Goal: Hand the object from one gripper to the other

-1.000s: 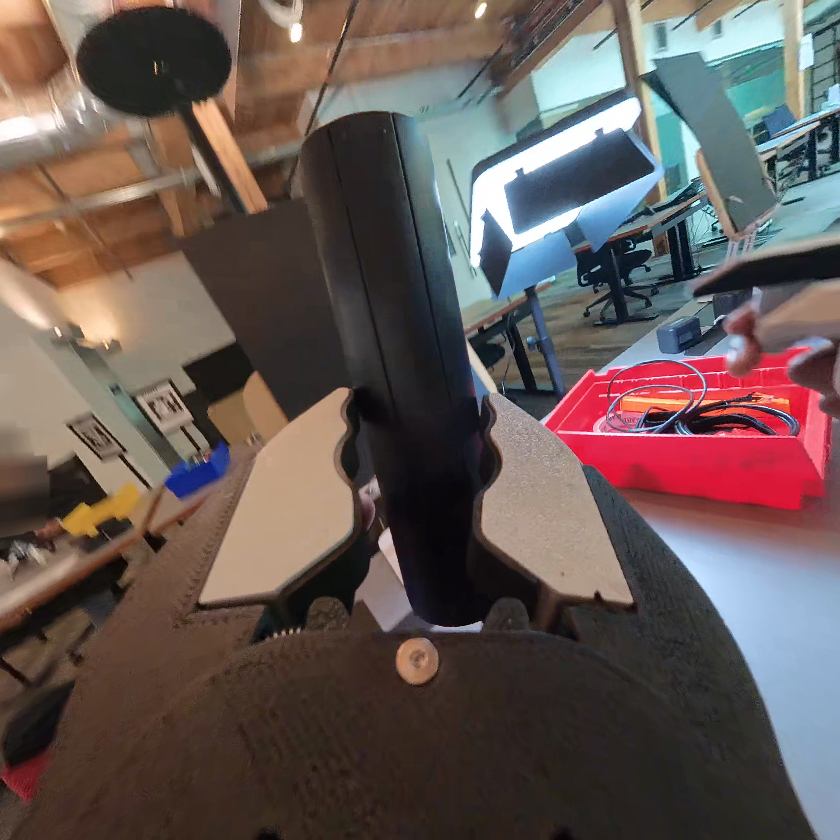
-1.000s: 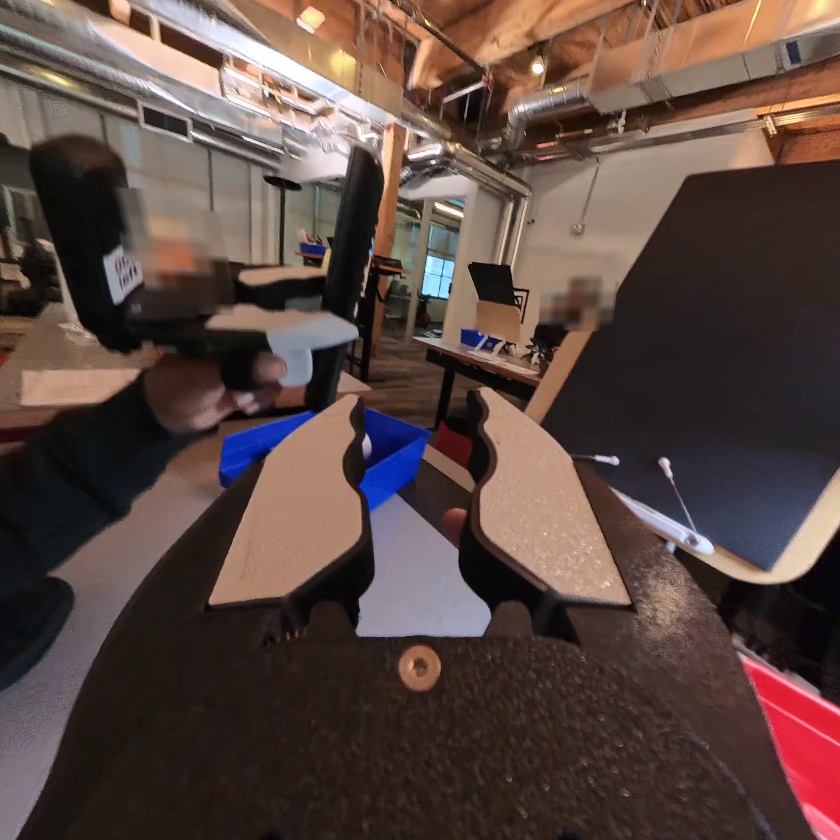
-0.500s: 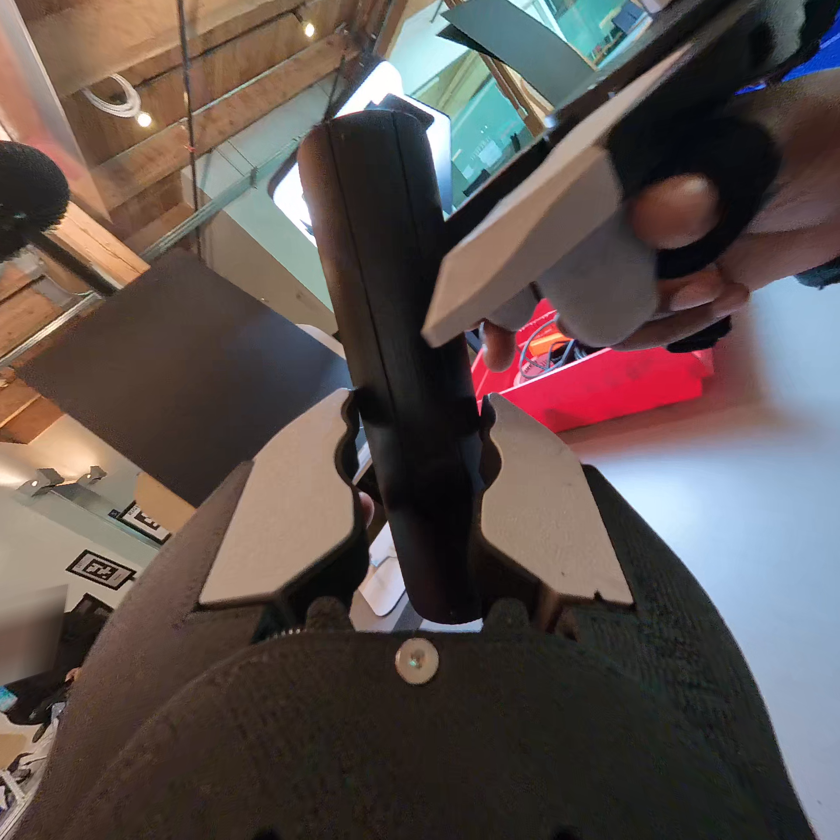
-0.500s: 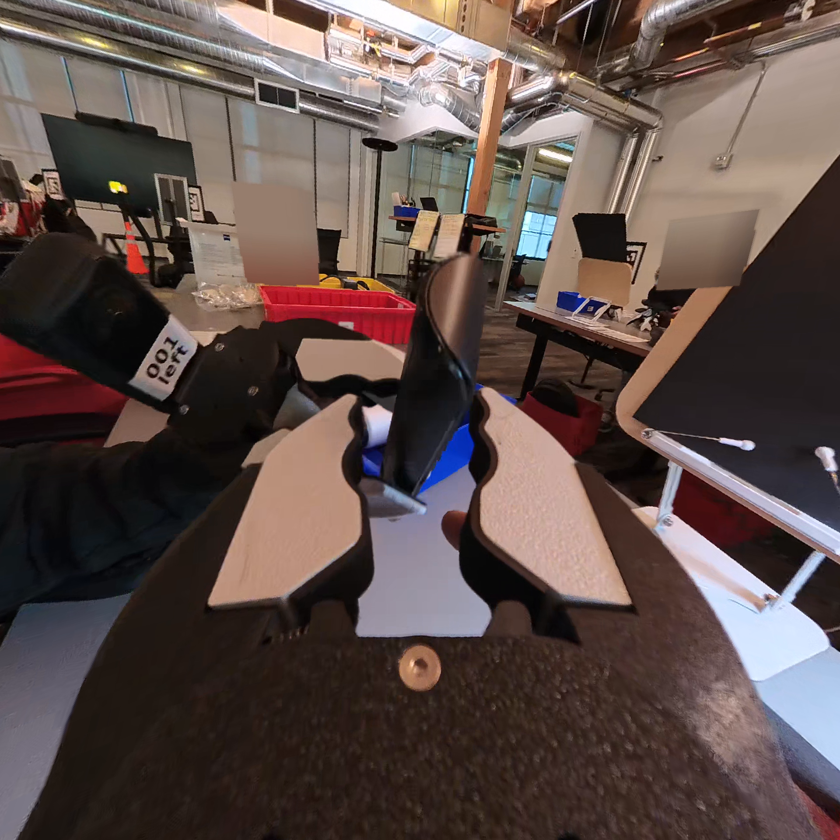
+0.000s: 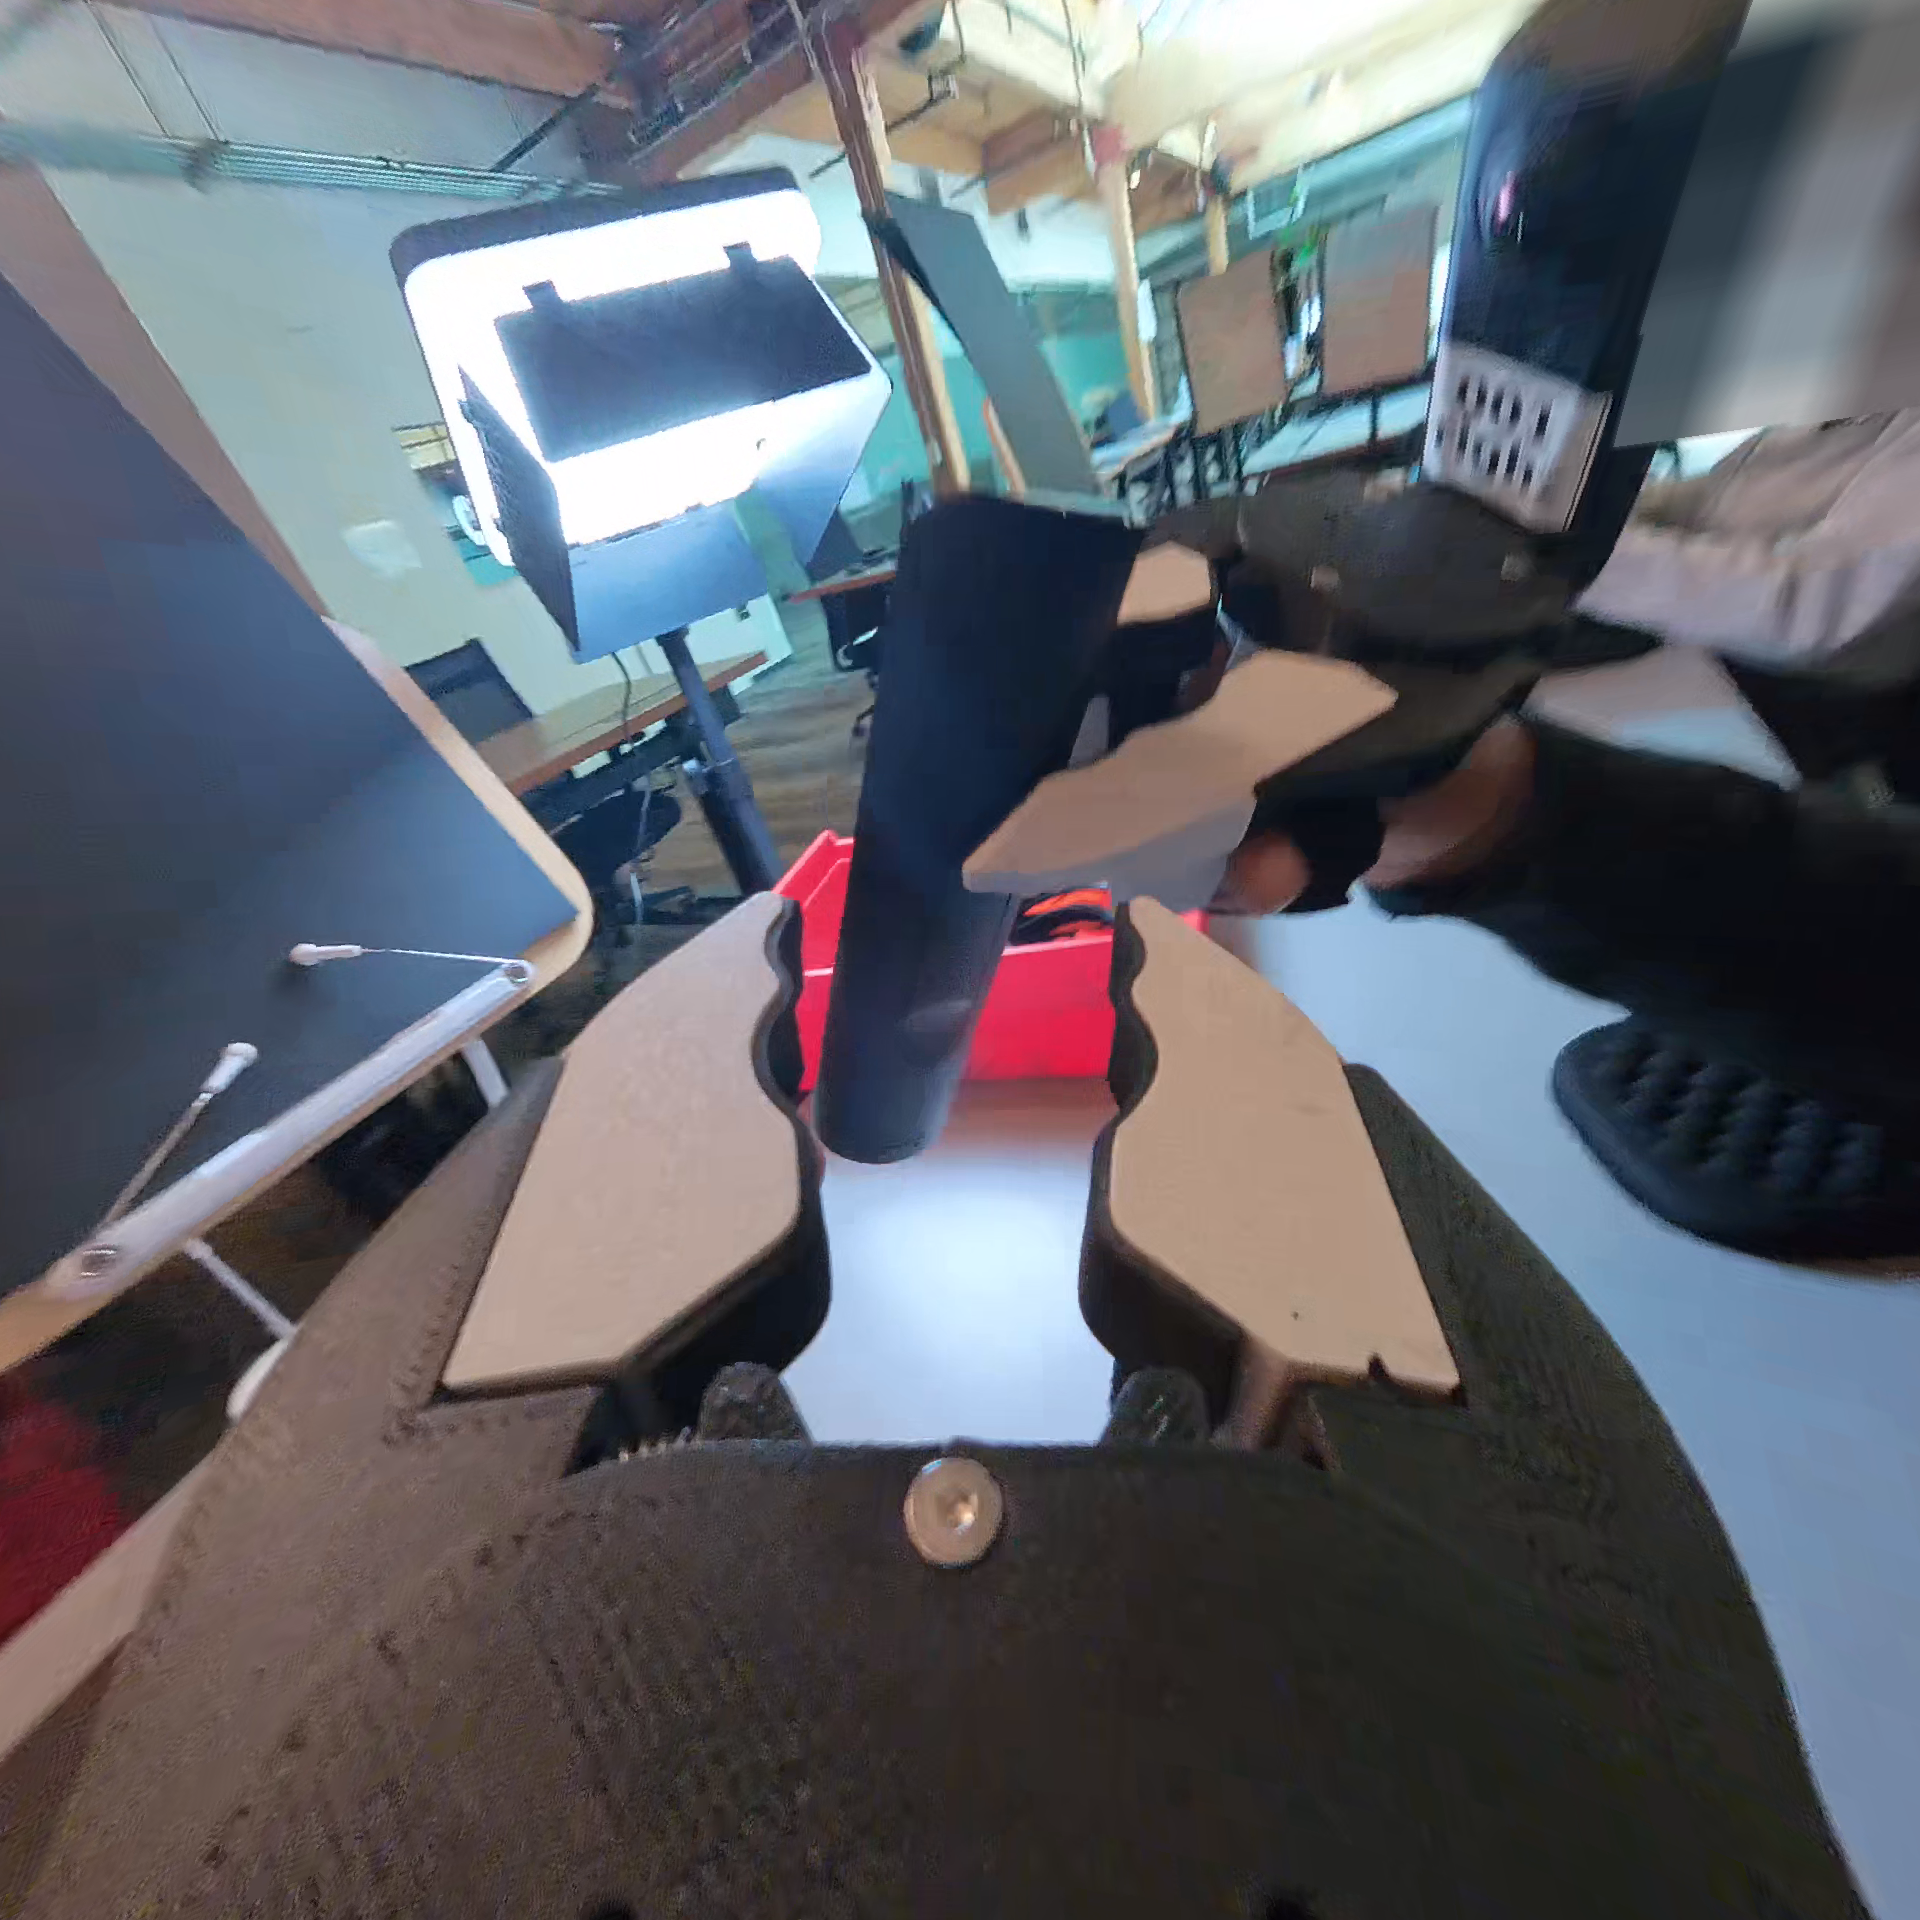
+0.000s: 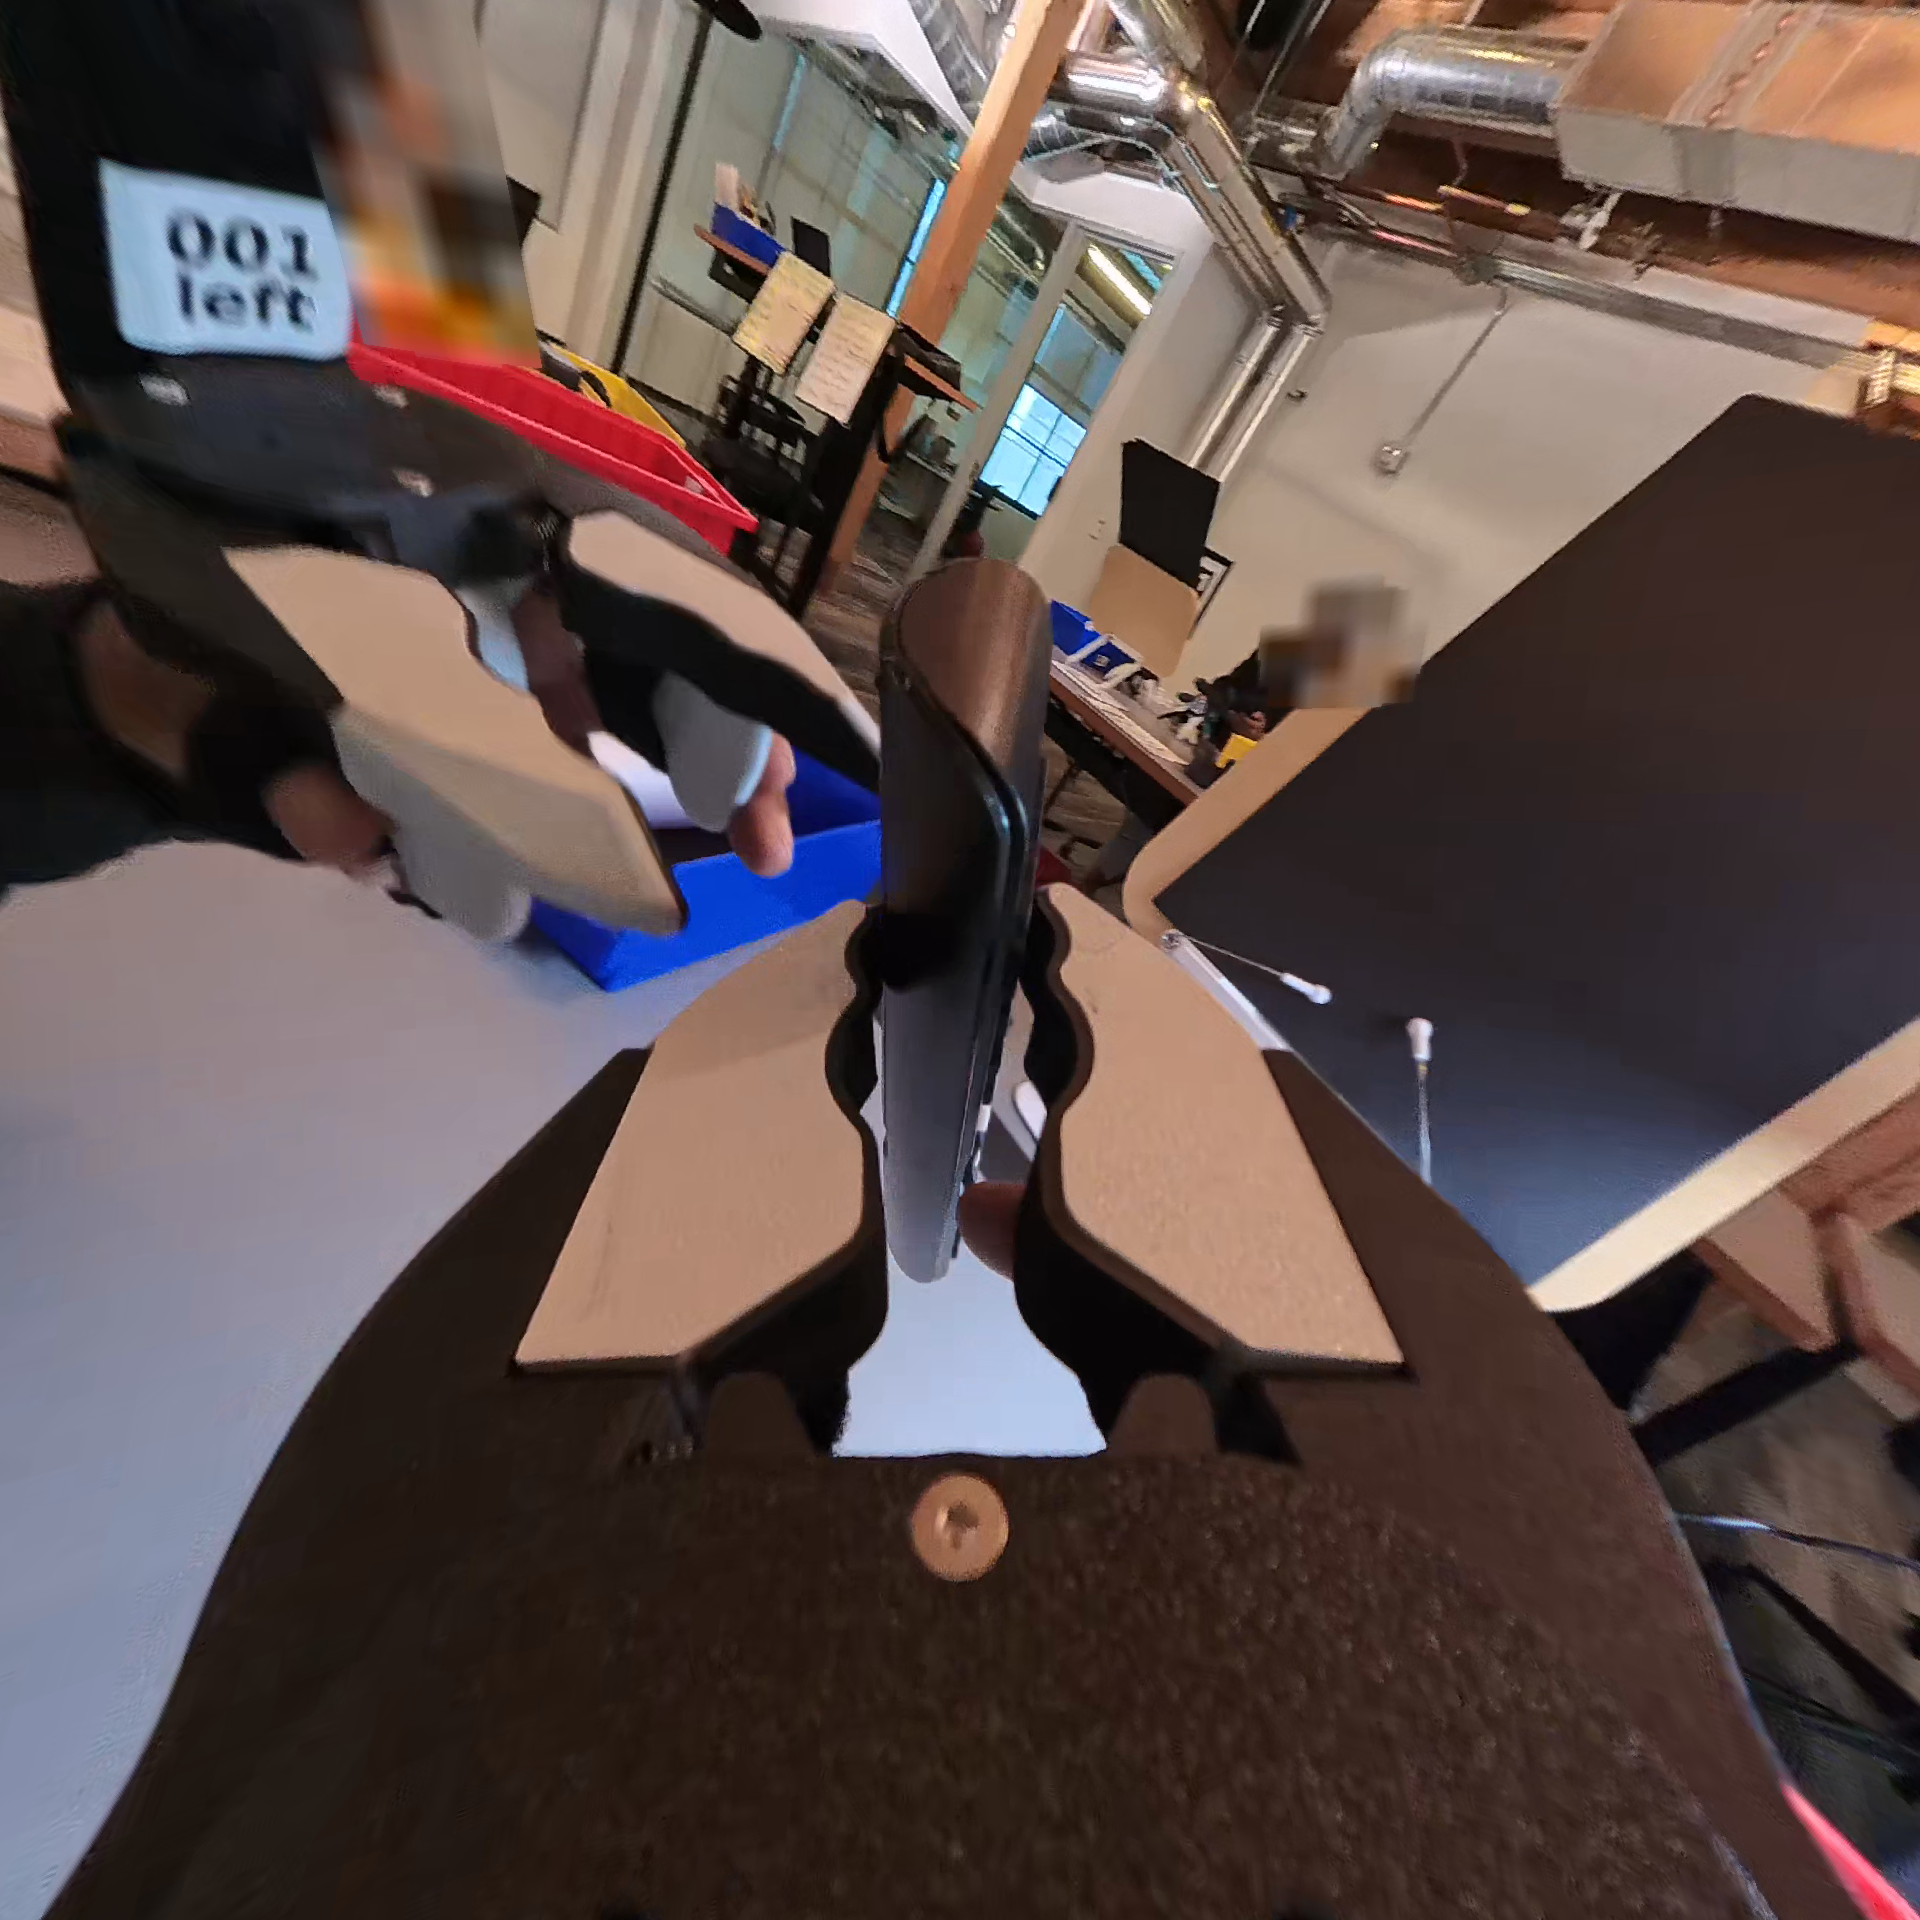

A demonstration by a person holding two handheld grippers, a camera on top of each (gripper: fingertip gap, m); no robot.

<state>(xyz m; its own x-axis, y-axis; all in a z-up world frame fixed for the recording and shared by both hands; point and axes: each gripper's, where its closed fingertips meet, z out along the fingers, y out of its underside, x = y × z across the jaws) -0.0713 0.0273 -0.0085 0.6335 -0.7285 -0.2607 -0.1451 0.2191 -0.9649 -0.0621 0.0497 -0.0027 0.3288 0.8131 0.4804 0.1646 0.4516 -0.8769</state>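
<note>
Between the two grey pads of the right claw point(image 6: 945, 1039) sits one black object point(image 6: 951, 904), a long flattish case-like thing, pinched tight on both sides. Its long axis runs roughly upright, rounded top end pointing up toward the ceiling and leaning slightly away from the camera, bottom end hanging down inside the claw's gap.

From the left wrist view, the same black object point(image 5: 956, 821) hangs with its lower end just in front of the left claw point(image 5: 951, 977), whose pads are spread wide with nothing touching them, so that claw holds nothing. There the object tilts, top to the right, and the right claw point(image 5: 1132, 727) grips it from the right side near the upper half.

Count-wise: two claws, one object, one red bin point(image 5: 1039, 1003) behind it on the grey tabletop point(image 5: 1558, 1403), and one blue bin point(image 6: 748, 904) in the right view.
</note>
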